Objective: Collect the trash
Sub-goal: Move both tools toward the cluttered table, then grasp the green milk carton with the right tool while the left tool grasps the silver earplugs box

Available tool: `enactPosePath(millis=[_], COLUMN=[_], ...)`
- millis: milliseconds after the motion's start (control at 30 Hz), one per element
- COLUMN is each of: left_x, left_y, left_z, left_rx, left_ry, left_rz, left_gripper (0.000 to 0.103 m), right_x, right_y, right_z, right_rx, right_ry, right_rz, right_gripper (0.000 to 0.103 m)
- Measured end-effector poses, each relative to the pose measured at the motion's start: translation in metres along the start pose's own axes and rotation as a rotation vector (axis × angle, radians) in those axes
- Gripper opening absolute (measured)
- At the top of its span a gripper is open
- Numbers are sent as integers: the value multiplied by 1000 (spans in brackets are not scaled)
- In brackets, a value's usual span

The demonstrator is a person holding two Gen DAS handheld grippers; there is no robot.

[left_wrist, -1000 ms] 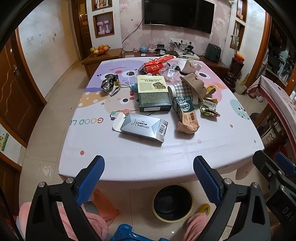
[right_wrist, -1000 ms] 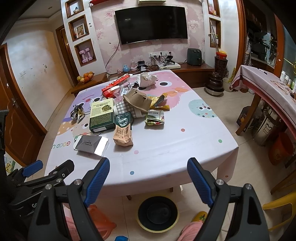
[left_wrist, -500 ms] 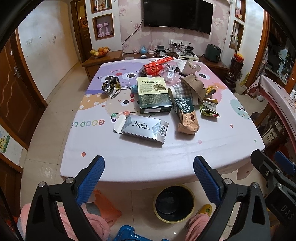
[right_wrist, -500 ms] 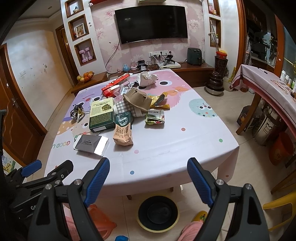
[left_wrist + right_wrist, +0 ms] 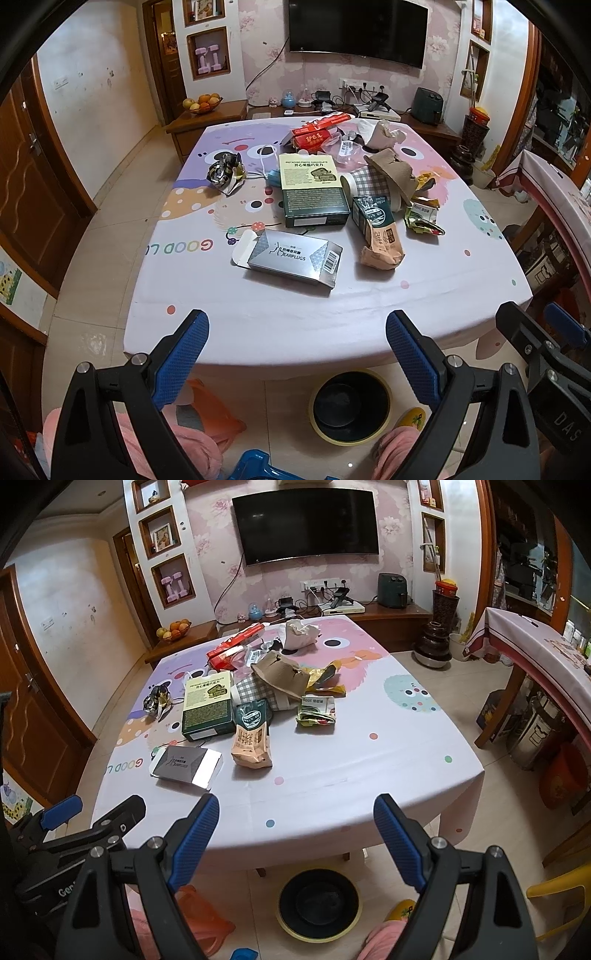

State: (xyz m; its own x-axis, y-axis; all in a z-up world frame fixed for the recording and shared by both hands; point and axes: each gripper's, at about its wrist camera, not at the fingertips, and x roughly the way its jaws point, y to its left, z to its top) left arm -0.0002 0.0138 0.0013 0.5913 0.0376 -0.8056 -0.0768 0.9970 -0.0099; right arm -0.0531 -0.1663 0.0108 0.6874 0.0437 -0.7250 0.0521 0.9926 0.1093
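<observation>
The cartoon-print surface (image 5: 258, 325) fills mid-frame, carrying a silver earplug box (image 5: 293, 256), green chocolate box (image 5: 314, 194) and snack bag (image 5: 380, 236).

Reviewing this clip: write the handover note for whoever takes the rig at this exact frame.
Left gripper: open, empty, short of the table's near edge.
Right gripper: open, empty, same height.
Trash all on the table: earplugs box nearest, tan snack bag, green chocolate box, checked cup, foil wrapper, red boxes.
Bin on the floor below.
Done: nothing. Left: everything.
</observation>
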Motion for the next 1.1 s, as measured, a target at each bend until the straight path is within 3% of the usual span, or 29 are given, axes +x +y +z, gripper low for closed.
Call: enactPosePath(millis=[933, 1100], left_x=[56, 81], left_y=[29, 44], left_z=[18, 36], left_rx=[-14, -21], left_ry=[47, 97], left_rz=[27, -32], left_gripper=[96, 96], right_x=[51, 72], right_y=[29, 36], right_z=[18, 27], right_rx=[-38, -42], right_ry=[61, 84], right_rz=[42, 56], right_gripper=[86, 86])
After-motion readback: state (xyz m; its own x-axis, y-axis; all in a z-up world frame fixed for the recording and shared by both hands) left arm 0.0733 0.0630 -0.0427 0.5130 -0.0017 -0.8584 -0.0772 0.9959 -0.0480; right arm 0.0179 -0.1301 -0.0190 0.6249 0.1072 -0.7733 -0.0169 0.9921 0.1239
